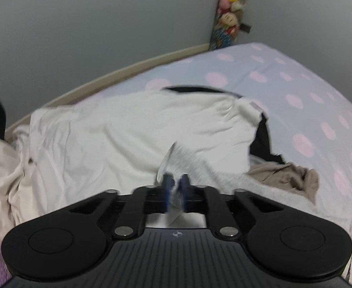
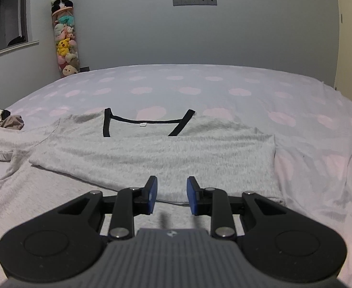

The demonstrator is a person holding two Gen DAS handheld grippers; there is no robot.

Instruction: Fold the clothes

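A: where's the grey shirt (image 2: 152, 153)?
B: flat on the bed (image 2: 223, 84), dead ahead of the right tool (image 2: 171, 192); lower half already folded up toward the black-trimmed neckline (image 2: 142, 121); long axis runs side to side across the right view.
A: right tool state?
B: jaws apart, nothing between them; hovering just over the near folded edge, mid-width.
A: left tool (image 1: 176, 184)?
B: jaws together, clamped on a thin bit of grey fabric (image 1: 176, 165); looks like the shirt's sleeve or side edge, can't say which.
A: so which hand leads?
B: my read: left already holds cloth on the shirt's left side, so it folds that side inward across the long axis; right is nearer the body, should pin it.
A: view differences?
B: only the left view shows the grip, plus a white garment (image 1: 128, 132) and a beige one (image 1: 291, 175) piled just beyond; only the right view shows the shirt's whole layout and neckline; left view is motion-blurred.
A: risk?
B: thin pinch; could slip.
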